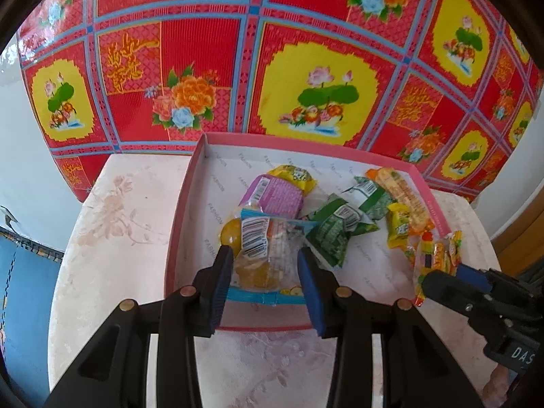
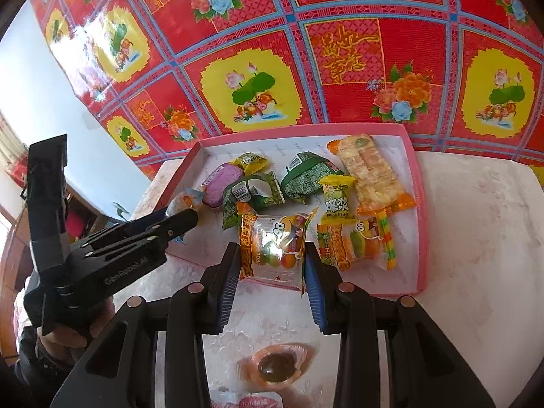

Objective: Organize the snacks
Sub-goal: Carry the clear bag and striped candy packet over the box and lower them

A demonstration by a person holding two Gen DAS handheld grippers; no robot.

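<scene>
Low centre of the left wrist view: left gripper [image 1: 265, 265] clamped on a clear packet of yellow fruit pieces [image 1: 261, 255], blue pads pressing its two sides, barcode facing up. Probably light and crinkly, slick film over soft lumps; best held across the filled middle as now, not by the thin blue seam at the near end, which would likely slip or tear.

Low centre of the right wrist view: right gripper [image 2: 272, 265] clamped likewise on a clear burger-gummy packet [image 2: 272, 248], poised over the near wall of the box. Same handling to be expected: featherweight, squashy, slippery wrapper, so a moderate squeeze on the bulge.

Very bottom of the right view, below the jaws: a small jelly cup [image 2: 277, 367] lying on the pale table [image 2: 476, 221], outside the box, another wrapper edge just under it.

Mid-frame: pink shallow box [image 2: 420, 238] with a white printed lining, sitting on the table. Inside, loosely scattered: a second burger-gummy packet [image 2: 353, 244] just right of the held one, a small yellow candy [image 2: 336, 200], two green packets [image 2: 306, 176], a purple-lidded cup [image 2: 221, 183], another yellow wrapper [image 2: 251, 163], and a long orange cracker bar [image 2: 370, 176] toward the far right wall.

Beyond, filling the upper frame: red floral sheet [image 2: 272, 34].
</scene>
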